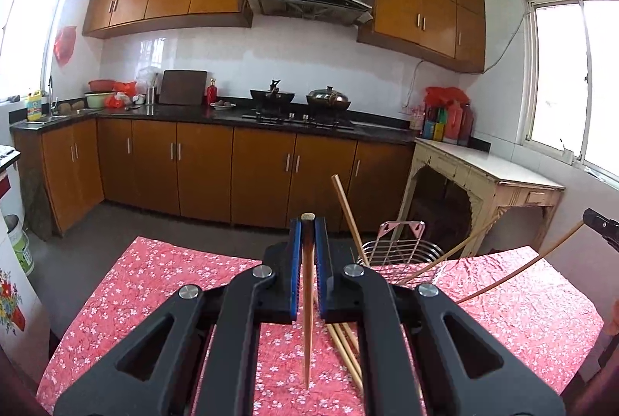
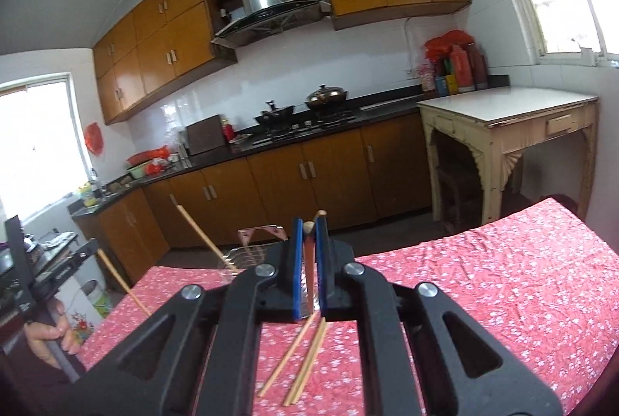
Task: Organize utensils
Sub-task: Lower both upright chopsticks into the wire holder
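Observation:
My left gripper (image 1: 307,226) is shut on a wooden chopstick (image 1: 307,319) that hangs point-down over the red floral tablecloth (image 1: 174,280). My right gripper (image 2: 309,226) is likewise shut on a chopstick (image 2: 309,269), whose top end pokes up above the pads. Loose chopsticks (image 1: 344,350) lie on the cloth just below both grippers and show again as loose chopsticks (image 2: 305,369) in the right wrist view. A wire rack (image 1: 398,249) stands at the table's far edge with a few chopsticks leaning in it. The right gripper (image 1: 597,222) enters at the left view's right edge.
A cream side table (image 1: 483,176) stands beyond the table's far right corner. Brown kitchen cabinets (image 1: 232,168) and a stove counter line the back wall. A person's hand (image 2: 50,335) holds the left gripper's handle. A white flowered appliance (image 1: 11,296) stands left of the table.

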The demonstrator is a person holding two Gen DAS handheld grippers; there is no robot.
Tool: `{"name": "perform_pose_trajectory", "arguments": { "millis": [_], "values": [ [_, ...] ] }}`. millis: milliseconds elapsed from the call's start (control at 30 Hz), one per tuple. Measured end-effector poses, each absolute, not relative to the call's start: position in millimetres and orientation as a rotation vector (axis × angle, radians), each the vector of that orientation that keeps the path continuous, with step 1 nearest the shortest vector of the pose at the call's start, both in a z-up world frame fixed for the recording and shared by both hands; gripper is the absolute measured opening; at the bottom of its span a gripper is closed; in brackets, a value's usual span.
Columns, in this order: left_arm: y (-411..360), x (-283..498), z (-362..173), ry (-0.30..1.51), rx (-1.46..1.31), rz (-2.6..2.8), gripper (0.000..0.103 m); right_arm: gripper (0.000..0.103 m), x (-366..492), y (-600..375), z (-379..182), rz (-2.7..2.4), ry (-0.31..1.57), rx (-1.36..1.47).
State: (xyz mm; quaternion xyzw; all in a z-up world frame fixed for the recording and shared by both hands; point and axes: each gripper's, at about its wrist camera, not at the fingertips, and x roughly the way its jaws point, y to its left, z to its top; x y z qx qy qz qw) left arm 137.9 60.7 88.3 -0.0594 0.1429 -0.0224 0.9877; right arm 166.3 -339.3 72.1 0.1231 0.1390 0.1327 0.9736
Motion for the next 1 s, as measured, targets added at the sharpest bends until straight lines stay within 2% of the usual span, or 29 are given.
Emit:
{"name": "perform_pose_trajectory", "arguments": {
  "millis": [367,700,1000],
  "values": [
    [44,149,134,0.219,-0.179,-0.102,0.007,0.007,172,-301,123,0.365,0.200,0.234],
    [8,186,191,0.088,-0.194,-0.110,0.007,0.007,238,-286,149,0.320,0.201,0.213],
    [-11,244,167,0.098,-0.188,-0.039,0.007,0.007,302,-282,120,0.323,0.316,0.220]
  ]
}}
